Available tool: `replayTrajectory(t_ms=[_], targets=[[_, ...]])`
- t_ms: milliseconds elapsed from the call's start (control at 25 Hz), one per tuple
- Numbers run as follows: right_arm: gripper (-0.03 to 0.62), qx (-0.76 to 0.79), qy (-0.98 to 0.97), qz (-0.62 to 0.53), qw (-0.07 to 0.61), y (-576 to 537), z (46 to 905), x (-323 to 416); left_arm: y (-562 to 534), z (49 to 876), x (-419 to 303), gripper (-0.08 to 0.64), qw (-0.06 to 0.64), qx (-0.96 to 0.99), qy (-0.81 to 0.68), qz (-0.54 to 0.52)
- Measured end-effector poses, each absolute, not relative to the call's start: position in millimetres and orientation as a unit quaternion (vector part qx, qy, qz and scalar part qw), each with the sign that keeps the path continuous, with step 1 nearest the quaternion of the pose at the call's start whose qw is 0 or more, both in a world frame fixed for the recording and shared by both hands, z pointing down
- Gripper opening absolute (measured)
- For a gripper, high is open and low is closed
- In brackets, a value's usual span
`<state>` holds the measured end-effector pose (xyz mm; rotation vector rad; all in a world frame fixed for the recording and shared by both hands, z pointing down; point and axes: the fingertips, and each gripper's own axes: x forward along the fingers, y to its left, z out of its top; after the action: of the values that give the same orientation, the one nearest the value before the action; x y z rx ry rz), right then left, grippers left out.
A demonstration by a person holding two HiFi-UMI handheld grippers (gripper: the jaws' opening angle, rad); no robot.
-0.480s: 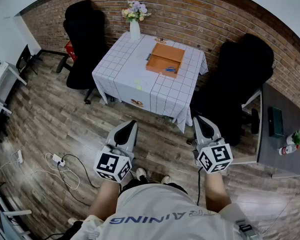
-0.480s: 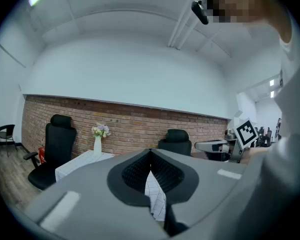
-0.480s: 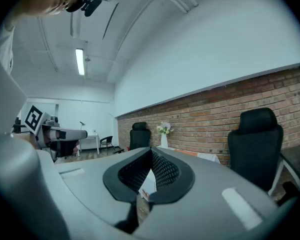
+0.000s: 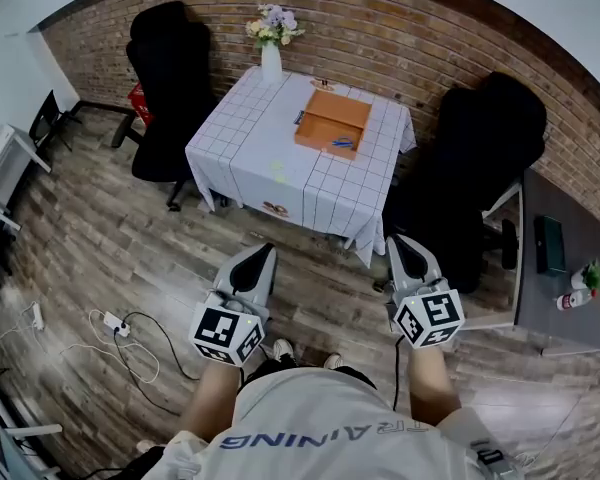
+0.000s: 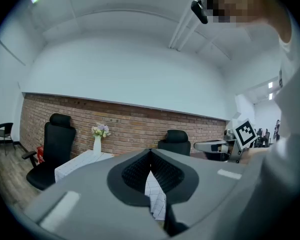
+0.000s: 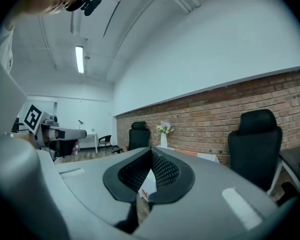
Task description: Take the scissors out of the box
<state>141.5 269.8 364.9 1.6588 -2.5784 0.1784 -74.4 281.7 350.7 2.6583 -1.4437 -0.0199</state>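
Note:
An open orange box lies on the table with the white checked cloth, seen in the head view. Blue-handled scissors rest inside the box near its front right corner. My left gripper and right gripper hover side by side over the wooden floor, well short of the table. Both point level toward it. In the left gripper view the left gripper has its pads together with nothing between them. The right gripper looks the same in its own view. The box is hidden behind the jaws in both gripper views.
A white vase of flowers stands at the table's far edge. Black office chairs flank the table before a brick wall. A grey desk is at the right. A power strip with cables lies on the floor at left.

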Motion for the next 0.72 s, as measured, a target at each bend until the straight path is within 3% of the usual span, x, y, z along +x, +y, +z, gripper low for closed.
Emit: replayTrajectory(t_ms=[720], targets=[[0.015,0.562,-0.825,0.057,0.026,253.8,365.4,89.6,259.1,365.2,-128.7,0.0,0.066,0.893,-0.446,-0.017]])
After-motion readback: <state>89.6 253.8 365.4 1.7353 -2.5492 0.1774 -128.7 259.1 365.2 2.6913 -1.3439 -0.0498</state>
